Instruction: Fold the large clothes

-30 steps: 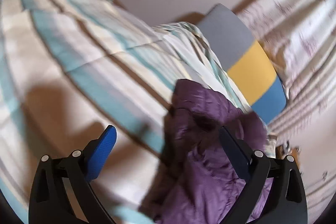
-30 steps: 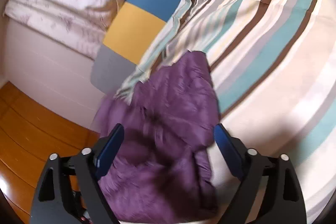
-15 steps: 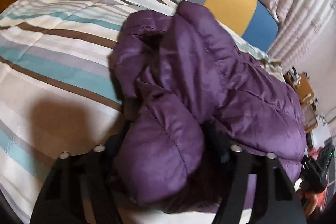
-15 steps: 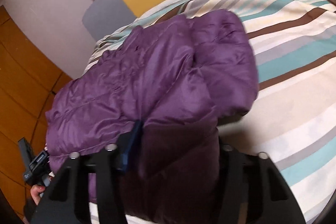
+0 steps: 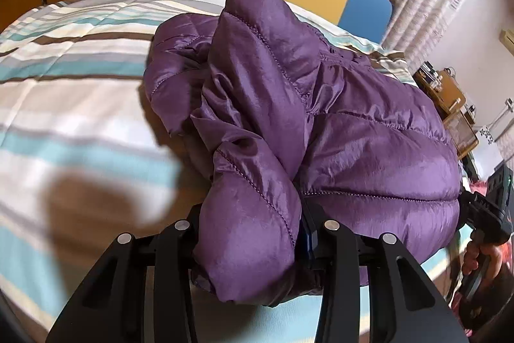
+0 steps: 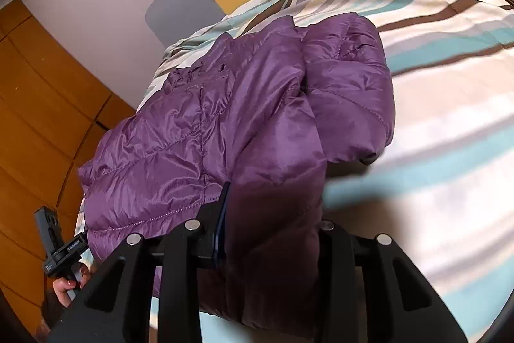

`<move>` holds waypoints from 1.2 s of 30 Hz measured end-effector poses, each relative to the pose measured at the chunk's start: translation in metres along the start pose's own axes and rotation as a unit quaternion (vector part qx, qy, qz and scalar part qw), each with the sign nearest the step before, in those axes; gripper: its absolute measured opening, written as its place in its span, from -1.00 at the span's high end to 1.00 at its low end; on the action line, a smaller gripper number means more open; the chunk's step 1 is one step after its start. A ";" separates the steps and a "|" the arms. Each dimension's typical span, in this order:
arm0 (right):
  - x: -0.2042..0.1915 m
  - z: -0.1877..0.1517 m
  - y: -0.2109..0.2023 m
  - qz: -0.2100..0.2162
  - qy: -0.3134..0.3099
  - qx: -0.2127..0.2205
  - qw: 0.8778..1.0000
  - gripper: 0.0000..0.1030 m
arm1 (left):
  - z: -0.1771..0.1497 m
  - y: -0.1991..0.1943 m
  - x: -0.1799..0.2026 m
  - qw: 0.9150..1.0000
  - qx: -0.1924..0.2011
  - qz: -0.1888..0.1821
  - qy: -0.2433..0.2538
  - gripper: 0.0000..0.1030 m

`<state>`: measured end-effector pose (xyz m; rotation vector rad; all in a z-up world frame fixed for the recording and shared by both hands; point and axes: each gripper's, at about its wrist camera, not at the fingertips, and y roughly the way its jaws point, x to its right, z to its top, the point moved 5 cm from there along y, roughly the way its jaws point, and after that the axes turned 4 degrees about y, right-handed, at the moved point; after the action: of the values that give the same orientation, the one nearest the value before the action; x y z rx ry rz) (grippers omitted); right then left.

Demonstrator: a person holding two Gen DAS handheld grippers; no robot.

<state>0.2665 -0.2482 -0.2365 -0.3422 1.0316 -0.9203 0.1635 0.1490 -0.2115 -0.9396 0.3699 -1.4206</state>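
While the left gripper (image 5: 253, 233) and right gripper (image 6: 270, 230) are closing on puffy folds of the purple down jacket (image 5: 321, 105) heaped by the striped duvet's (image 5: 80, 79) near edge, it looks light, slick, springy; stitched seams should hold better.

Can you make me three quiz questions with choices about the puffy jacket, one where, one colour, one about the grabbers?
1. Where does the jacket lie?
A. On the striped bedcover
B. On the floor
C. On a chair

2. What colour is the jacket?
A. Green
B. Purple
C. White

3. What is between the fingers of the left gripper and the right gripper?
A. Nothing
B. A pillow
C. Folds of the jacket

Answers: 1 A, stripes show all round it. 2 B, its quilted shell is purple. 3 C, purple fabric fills both gaps as the jaws are closing.
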 end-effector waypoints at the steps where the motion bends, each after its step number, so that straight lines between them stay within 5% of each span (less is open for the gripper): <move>1: 0.000 -0.001 -0.004 0.001 -0.002 -0.001 1.000 0.38 | -0.006 -0.004 0.002 1.000 0.001 -0.002 0.002 0.22; 6: 0.007 -0.020 -0.024 0.008 -0.008 -0.006 1.000 0.38 | -0.025 -0.018 0.007 1.000 0.003 -0.011 -0.001 0.22; 17: -0.017 0.011 0.004 0.002 -0.020 -0.016 1.000 0.38 | -0.048 -0.036 0.015 1.000 0.006 -0.015 0.006 0.22; 19: -0.018 0.016 0.007 -0.002 -0.023 -0.015 1.000 0.24 | -0.050 -0.039 0.014 1.000 0.010 -0.020 0.006 0.20; 20: -0.018 0.015 0.005 -0.007 -0.023 -0.013 1.000 0.09 | -0.046 -0.040 0.010 1.000 0.013 -0.022 0.002 0.14; 25: -0.021 0.031 -0.010 -0.042 -0.053 0.015 0.998 -0.09 | -0.041 -0.062 -0.005 0.998 0.049 -0.031 -0.024 -0.44; 30: -0.031 0.063 -0.017 -0.074 -0.074 0.066 0.992 -0.34 | -0.021 -0.079 -0.010 0.996 0.088 -0.007 -0.019 -0.52; 36: -0.041 0.096 0.016 -0.098 -0.107 0.067 0.987 -0.45 | 0.025 -0.050 0.005 0.996 0.077 0.024 0.024 -0.76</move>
<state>0.3482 -0.2221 -0.1747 -0.4253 0.7443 -1.0977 0.1494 0.1586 -0.1581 -0.7681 0.3130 -1.4091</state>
